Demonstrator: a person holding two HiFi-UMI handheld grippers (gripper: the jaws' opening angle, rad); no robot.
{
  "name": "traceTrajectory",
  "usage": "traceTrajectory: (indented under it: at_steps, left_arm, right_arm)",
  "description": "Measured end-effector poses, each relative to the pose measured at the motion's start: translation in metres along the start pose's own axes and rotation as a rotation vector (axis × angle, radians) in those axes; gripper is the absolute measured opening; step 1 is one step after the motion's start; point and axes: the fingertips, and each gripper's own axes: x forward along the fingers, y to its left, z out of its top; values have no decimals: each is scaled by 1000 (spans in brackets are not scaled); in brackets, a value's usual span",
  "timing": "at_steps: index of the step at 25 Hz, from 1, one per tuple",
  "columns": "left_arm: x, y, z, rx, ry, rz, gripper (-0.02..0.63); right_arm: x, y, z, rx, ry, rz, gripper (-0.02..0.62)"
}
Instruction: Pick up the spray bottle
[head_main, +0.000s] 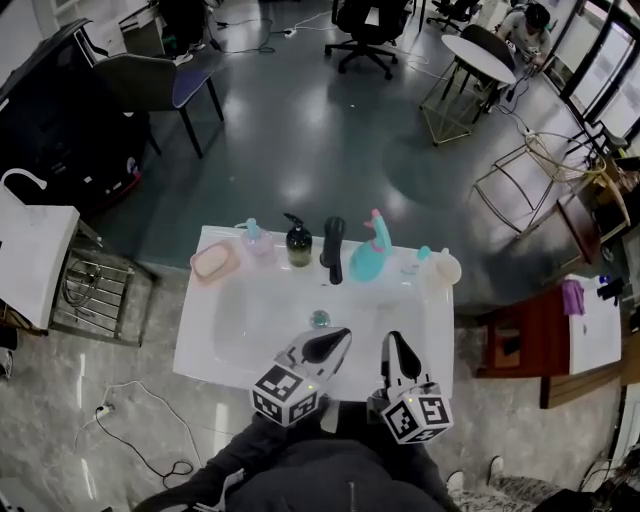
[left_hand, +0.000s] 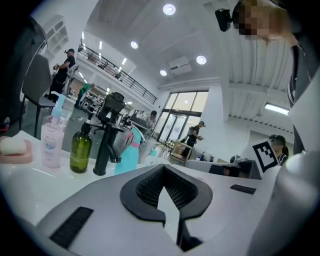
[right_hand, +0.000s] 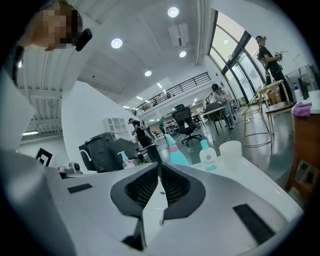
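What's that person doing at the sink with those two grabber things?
A person stands at a white sink with a grabber in each hand. The left gripper and the right gripper are both shut and empty, held over the front of the sink. The teal spray bottle they want stands at the back, beside the black tap and a green soap bottle. Nothing has been picked up yet.

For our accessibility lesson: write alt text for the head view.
The left gripper and right gripper, both shut and empty, hover over a white sink; a teal spray bottle stands beside the black faucet at its back.
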Motion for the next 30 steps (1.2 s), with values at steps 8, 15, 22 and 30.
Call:
traceTrajectory:
  at_steps: [8,15,22,30]
  left_arm:
    - [28,3,25,51,-31,14,6]
    - [50,21,65,124,-94,85,6]
    - [68,39,90,151,-103,134,6]
    - [85,49,111,134,-121,157,6]
  right_arm:
    - [38,-5,42,-66,-72,74,12]
    - [80,-18,65,-134,-84,105,12]
    - [119,-25,76,-160,-82,120,12]
    - [151,-33,85,-176,-78,108,23]
